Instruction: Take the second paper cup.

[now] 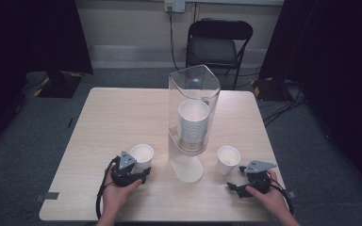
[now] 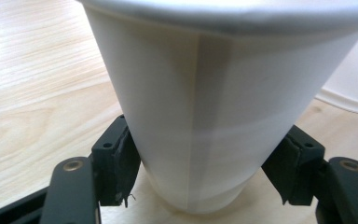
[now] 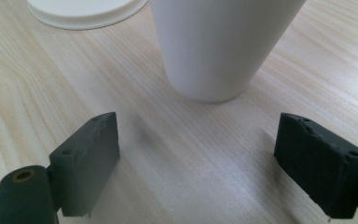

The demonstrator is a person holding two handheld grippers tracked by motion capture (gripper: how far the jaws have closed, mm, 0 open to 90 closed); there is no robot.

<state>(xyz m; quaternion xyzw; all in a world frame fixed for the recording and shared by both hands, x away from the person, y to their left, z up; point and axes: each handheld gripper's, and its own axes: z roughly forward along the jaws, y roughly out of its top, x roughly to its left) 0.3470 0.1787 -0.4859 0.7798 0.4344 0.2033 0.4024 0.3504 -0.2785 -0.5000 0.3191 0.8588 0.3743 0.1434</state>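
A: What do the hand-held units look like?
B: Each tool, left (image 1: pixel 143 175) and right (image 1: pixel 238 181), is black with a grey three-cornered plate on top and a black cable trailing back.
A: And close up?
B: Blocky black pads (image 3: pixel 89 156), brass-coloured screws, bare forearms.

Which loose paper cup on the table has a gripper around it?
The left cup, between the left gripper's jaws; the right cup stands free ahead of the open right gripper.

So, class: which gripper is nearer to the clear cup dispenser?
Left. The left gripper sits just left of the dispenser base; the right gripper is farther off, beyond a cup.
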